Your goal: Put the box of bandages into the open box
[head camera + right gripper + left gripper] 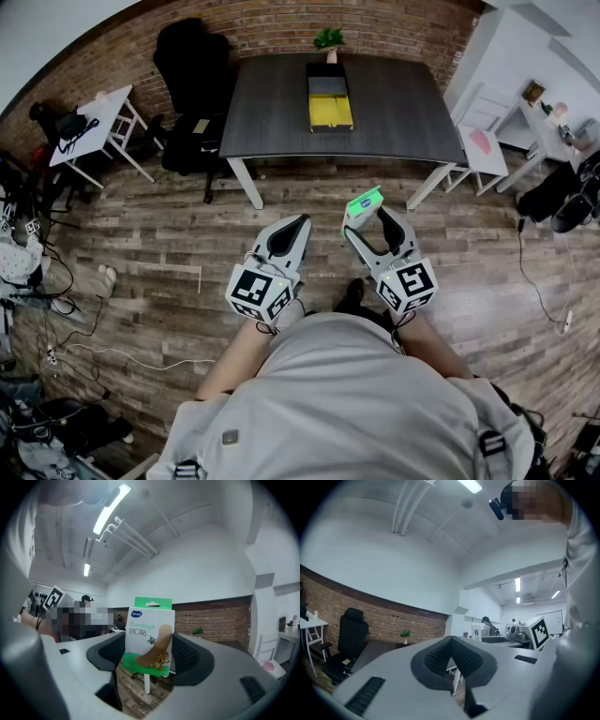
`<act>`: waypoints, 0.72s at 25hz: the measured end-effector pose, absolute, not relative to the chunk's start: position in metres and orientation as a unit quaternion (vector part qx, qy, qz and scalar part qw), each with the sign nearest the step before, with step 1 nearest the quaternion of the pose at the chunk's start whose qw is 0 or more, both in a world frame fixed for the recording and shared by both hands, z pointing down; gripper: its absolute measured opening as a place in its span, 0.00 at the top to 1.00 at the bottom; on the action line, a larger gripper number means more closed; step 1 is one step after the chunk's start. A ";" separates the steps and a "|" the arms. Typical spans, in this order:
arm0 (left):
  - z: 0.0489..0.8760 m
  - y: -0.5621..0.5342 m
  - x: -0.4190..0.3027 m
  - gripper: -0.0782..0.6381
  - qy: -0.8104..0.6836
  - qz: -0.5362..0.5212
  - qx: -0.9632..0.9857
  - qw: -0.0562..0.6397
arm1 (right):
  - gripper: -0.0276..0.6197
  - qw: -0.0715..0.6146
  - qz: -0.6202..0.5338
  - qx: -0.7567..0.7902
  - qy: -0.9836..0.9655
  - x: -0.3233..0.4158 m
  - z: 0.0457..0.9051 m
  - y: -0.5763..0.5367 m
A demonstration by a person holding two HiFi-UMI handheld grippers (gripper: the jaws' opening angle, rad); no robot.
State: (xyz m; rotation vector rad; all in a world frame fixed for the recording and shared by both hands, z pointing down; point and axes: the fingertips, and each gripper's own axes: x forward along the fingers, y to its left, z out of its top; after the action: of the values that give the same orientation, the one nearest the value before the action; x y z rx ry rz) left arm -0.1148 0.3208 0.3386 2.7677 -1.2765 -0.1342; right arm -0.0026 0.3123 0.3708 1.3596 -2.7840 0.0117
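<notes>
A brick-walled room with plank flooring holds a dark table (pixel 394 103), and the open box (pixel 330 103) lies by the middle of its far edge. Short of the near edge, the right gripper (pixel 368 220) clamps the box of bandages (pixel 149 637) by its sides, probably for carrying. The box stands upright with its long axis vertical, hang-tab up, print facing back. The left gripper (pixel 298 223) is closed on nothing.

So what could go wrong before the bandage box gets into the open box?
The right gripper pinches only the lower part of the bandage box, so it might tip or slip on the way. The open box sits far across the table, right by a small plant, so a long reach could knock the plant over.
</notes>
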 end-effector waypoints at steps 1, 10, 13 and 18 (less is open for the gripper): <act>0.339 0.320 -0.113 0.87 -0.418 -0.044 0.906 0.045 | 0.48 0.022 0.005 0.439 -0.898 0.000 0.372 0.311; 0.346 0.309 -0.100 0.87 -0.426 -0.041 0.902 0.049 | 0.48 0.025 0.012 0.437 -0.899 0.014 0.381 0.300; 0.348 0.302 -0.094 0.87 -0.426 -0.039 0.902 0.053 | 0.48 0.017 0.016 0.433 -0.901 0.020 0.381 0.294; 0.354 0.288 -0.082 0.87 -0.428 -0.036 0.901 0.056 | 0.48 0.007 0.026 0.428 -0.903 0.032 0.384 0.281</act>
State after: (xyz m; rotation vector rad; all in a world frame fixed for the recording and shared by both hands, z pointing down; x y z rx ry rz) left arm -0.0821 0.2878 0.3535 2.7354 -1.2987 -0.1081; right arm 0.0320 0.2806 0.3836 1.3386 -2.8245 0.0817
